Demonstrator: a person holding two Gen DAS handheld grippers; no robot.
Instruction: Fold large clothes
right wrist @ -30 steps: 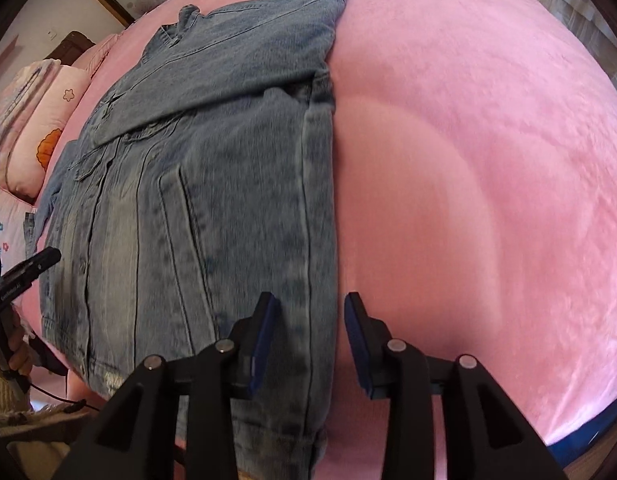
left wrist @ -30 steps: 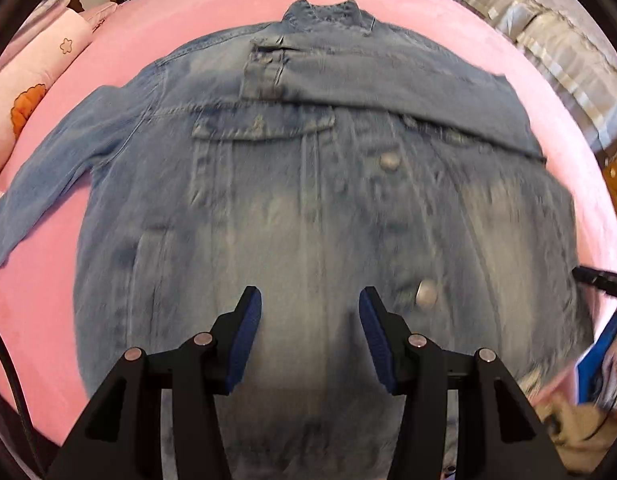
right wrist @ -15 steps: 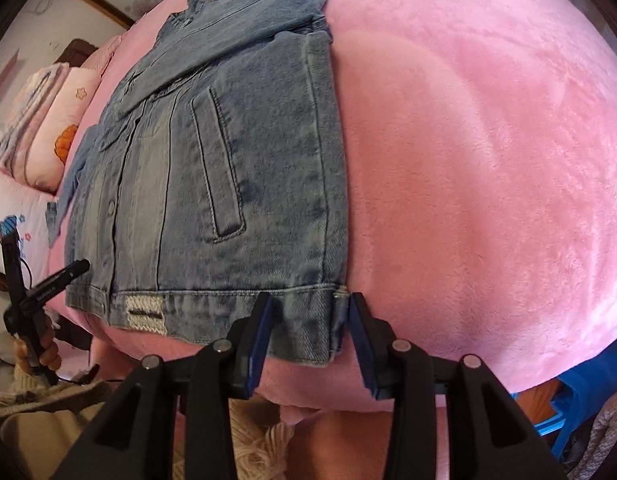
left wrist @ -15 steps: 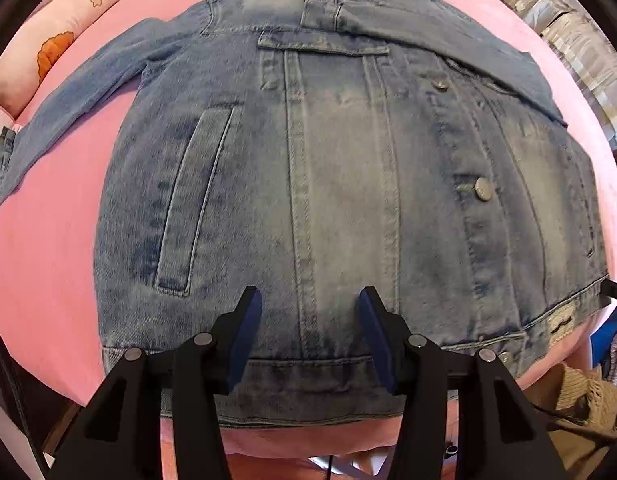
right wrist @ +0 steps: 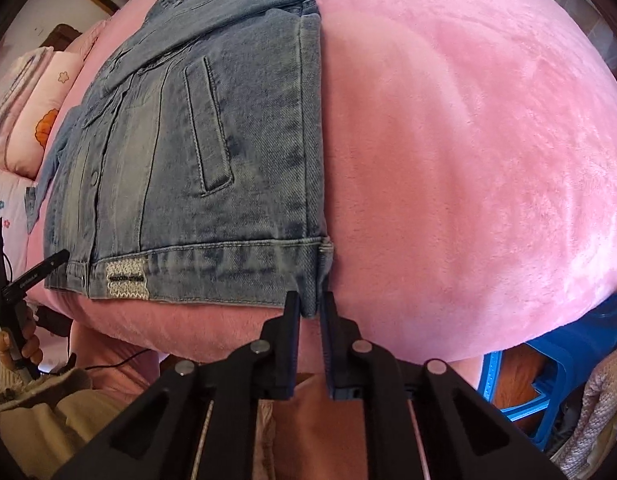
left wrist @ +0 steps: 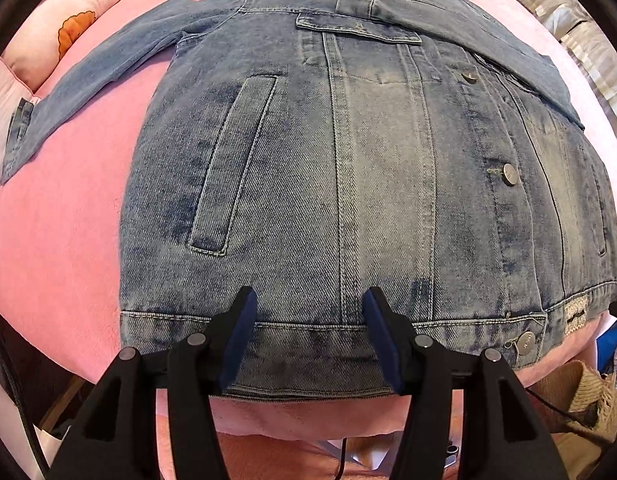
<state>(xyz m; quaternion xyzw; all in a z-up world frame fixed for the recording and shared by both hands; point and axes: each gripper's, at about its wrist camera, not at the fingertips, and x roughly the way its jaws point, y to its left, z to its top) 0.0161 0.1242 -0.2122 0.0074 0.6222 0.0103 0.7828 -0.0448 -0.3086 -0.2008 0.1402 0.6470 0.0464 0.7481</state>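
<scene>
Rightward, bare blanket (right wrist: 468, 140) beside jacket (right wrist: 228, 140) edge

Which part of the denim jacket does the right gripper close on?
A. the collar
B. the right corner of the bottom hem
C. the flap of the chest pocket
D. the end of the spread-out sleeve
B: in the right wrist view the right gripper has its fingers nearly together on the hem corner of the jacket.

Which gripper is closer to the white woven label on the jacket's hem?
Hard to say. The right gripper is pinched on the hem corner, right of the white label. The left gripper is open over mid-hem, left of the label, its tip near it.
</scene>
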